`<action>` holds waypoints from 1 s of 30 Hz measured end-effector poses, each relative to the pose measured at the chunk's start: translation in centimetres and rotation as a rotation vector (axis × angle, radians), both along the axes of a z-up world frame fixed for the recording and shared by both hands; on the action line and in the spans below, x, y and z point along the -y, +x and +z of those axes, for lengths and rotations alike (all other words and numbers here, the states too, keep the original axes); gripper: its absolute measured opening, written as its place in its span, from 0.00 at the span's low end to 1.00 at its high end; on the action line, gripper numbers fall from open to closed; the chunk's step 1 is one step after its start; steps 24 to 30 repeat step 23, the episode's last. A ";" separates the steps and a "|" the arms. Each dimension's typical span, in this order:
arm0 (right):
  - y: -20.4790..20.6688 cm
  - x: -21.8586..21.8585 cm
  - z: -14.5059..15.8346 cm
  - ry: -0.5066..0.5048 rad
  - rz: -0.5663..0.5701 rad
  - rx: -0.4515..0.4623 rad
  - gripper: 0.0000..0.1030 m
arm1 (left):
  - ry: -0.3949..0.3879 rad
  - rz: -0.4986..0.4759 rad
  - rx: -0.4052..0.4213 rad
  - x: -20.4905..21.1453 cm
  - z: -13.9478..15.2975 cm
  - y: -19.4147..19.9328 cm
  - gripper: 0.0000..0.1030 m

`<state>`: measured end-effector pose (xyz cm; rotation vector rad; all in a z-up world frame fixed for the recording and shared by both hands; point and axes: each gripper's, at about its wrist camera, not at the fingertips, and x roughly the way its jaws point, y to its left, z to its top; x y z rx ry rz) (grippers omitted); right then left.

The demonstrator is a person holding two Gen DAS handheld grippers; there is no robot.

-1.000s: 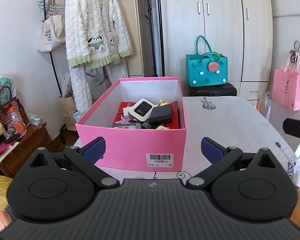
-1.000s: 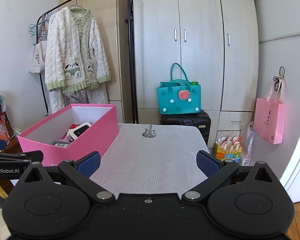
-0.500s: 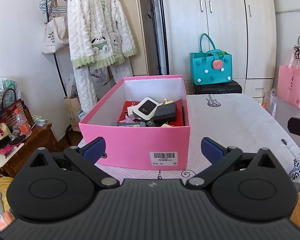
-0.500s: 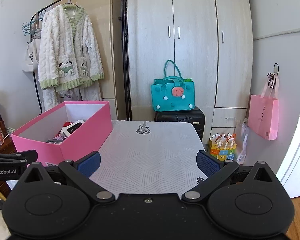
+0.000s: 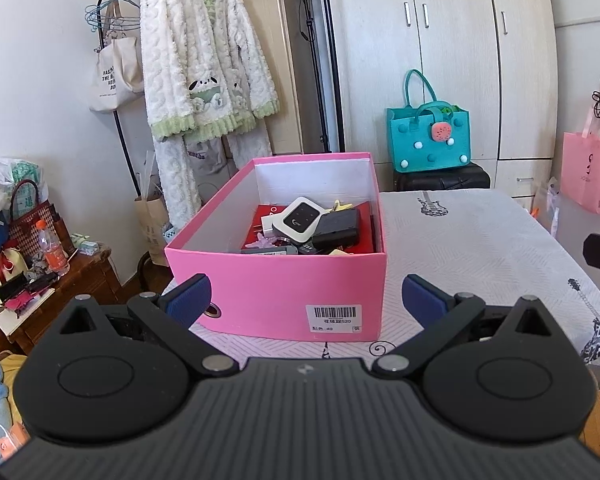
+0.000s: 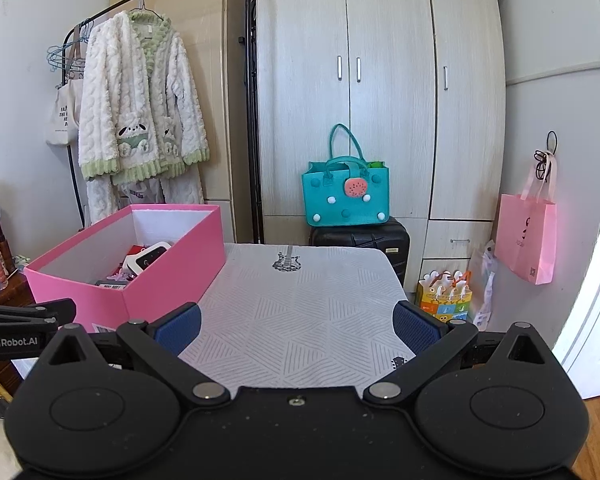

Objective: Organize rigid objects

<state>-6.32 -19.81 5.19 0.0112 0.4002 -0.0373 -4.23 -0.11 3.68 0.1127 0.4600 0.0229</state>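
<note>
A pink box [image 5: 276, 296] stands on the white patterned table [image 5: 480, 240], near its left front. Inside lie a white and black device [image 5: 298, 220], a black case [image 5: 338, 226], a red flat box [image 5: 364, 236] and several small items. My left gripper [image 5: 306, 300] is open and empty, held just in front of the box's near wall. My right gripper [image 6: 298, 328] is open and empty over the table's front edge, to the right of the box [image 6: 168, 276]. The left gripper's arm [image 6: 24, 320] shows at the right wrist view's left edge.
A teal bag [image 6: 346, 196] sits on a black suitcase [image 6: 360, 244] behind the table. A clothes rack with a white robe [image 5: 204, 64] stands at the back left. A pink bag [image 6: 526, 236] hangs on the right wall. A cluttered wooden stand [image 5: 48, 276] is at the left.
Both grippers have drawn back and risen a little, so the box and table look farther away and lower. Both stay open and empty. The box has not moved.
</note>
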 end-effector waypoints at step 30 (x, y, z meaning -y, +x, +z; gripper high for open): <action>0.3 0.2 -0.2 0.001 -0.013 -0.010 1.00 | 0.014 0.010 0.022 -0.2 -0.1 -0.6 1.00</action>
